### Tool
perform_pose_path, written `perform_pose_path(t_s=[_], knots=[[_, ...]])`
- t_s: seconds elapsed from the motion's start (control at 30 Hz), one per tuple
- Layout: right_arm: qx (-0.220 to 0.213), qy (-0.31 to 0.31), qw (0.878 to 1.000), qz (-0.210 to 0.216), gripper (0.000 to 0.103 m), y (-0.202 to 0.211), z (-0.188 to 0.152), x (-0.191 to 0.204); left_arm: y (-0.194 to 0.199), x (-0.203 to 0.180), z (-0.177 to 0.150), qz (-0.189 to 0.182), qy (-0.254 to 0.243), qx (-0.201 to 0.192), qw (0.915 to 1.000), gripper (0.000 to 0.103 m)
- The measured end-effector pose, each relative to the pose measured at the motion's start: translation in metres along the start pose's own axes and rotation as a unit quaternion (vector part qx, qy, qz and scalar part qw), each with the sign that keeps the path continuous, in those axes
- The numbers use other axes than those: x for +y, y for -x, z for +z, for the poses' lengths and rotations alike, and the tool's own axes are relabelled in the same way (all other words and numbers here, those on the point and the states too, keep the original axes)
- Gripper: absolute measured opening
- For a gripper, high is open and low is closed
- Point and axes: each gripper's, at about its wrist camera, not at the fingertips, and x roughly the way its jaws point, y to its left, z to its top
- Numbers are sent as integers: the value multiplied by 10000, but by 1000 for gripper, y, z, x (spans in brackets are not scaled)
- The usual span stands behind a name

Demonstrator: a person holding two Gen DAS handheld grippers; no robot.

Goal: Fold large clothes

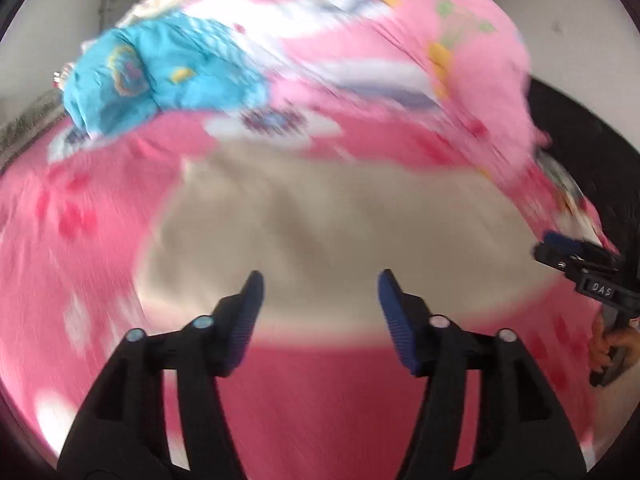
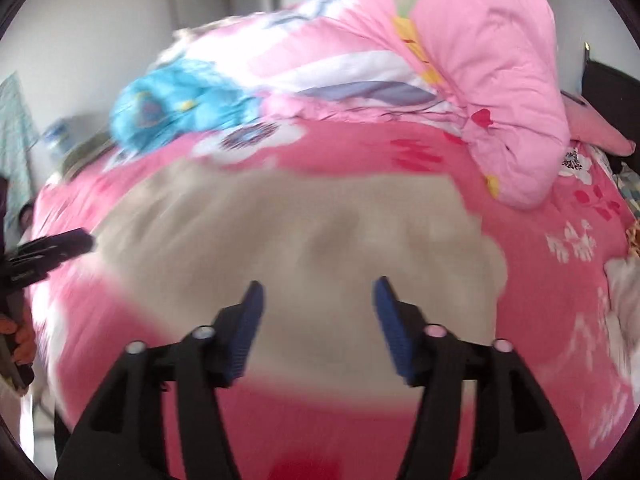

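A beige garment lies spread flat on a pink flowered bed sheet; both views are blurred by motion. My left gripper hovers over the garment's near edge, open, with nothing between its blue pads. In the right wrist view the same beige garment fills the middle, and my right gripper stands open above its near edge, also empty. The right gripper shows at the right edge of the left wrist view, and the left gripper at the left edge of the right wrist view.
A pink quilt is heaped at the back right of the bed, and a blue bundle of cloth lies at the back left. A dark headboard is on the right. A hand grips the right tool's handle.
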Motion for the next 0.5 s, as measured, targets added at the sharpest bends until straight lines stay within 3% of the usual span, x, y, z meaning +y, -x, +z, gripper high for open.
perform_pose_path(t_s=[0.07,0.17,0.2,0.23,0.3,0.33,0.37,0.5], knots=[[199,112,9995,234,65,9,-34,13,-4,-18,-24,-161,-161,301,9993,68],[589,165,9980,177,66,-6,-58,24,-48,-32,-38,71,-157,1011,9947,72],[662,162,9977,60,67,-13,-60,28,-56,-32,-37,160,-104,1052,9943,79],[741,132,9971,-125,69,-23,-62,30,-64,-35,-35,283,-137,957,9949,82],[802,-1,9962,-336,85,-31,-63,28,-72,-48,-28,772,-482,591,9941,86],[750,-10,9966,-338,88,-31,-64,28,-81,-51,-25,953,-548,644,9919,89],[687,-26,9970,-348,92,-32,-62,25,-87,-51,-23,973,-458,774,9912,95],[675,-467,9940,-728,97,-52,-55,4,-101,-47,-20,1099,-246,605,9918,97]])
